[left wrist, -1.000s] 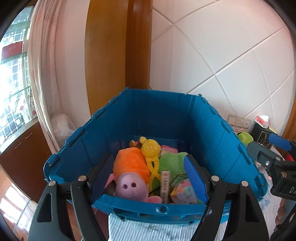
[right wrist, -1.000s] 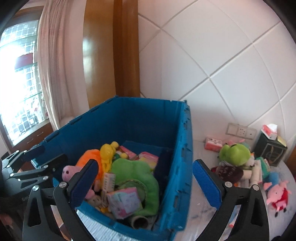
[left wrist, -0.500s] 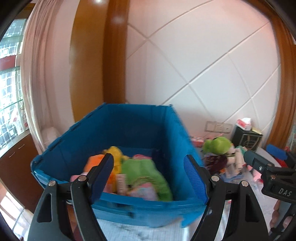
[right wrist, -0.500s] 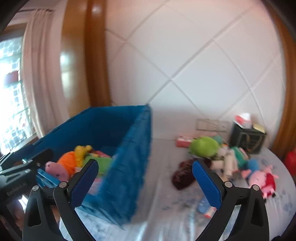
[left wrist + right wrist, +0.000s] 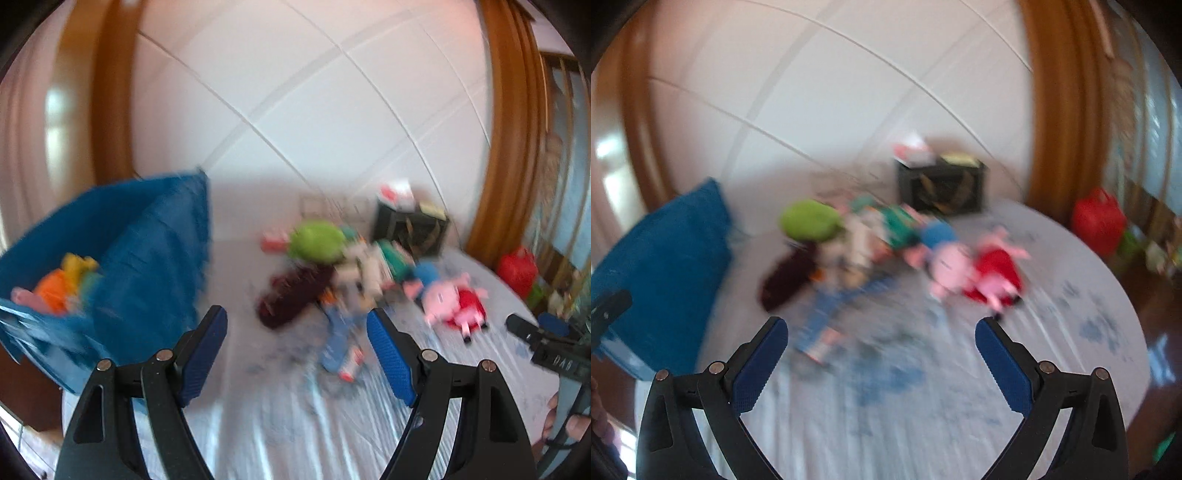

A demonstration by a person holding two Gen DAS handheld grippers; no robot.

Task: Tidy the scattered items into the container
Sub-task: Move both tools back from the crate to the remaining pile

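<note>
Both views are smeared by motion blur, so most edges are soft. The blue plastic crate [image 5: 147, 258] stands at the left on the bed, its ribbed wall facing the camera, with an orange plush [image 5: 55, 291] and something yellow inside it; the crate's near corner is cut off by the frame edge. The scattered toys lie in a loose heap well to the right of the crate: a rounded green plush [image 5: 317, 240], a dark maroon lump [image 5: 291, 299] whose kind cannot be made out, a pink pig doll in a red dress [image 5: 454, 299], a blue-and-white packet [image 5: 340, 343] nearer the camera, and a tangle of white and teal pieces too blurred to name. The left gripper [image 5: 297, 350] hangs over the sheet with its ridged blue fingers [image 5: 388, 354] apart and nothing between them; the right gripper [image 5: 881, 358] likewise has its fingers spread wide and empty. The bedsheet [image 5: 923, 424] is pale with faint blue prints and soft creases. Behind the heap sits a dark box [image 5: 942, 188] against a white quilted wall panel [image 5: 314, 110] framed by glossy brown wood, and a red bag [image 5: 1099, 221] sits off the bed at the right.
</note>
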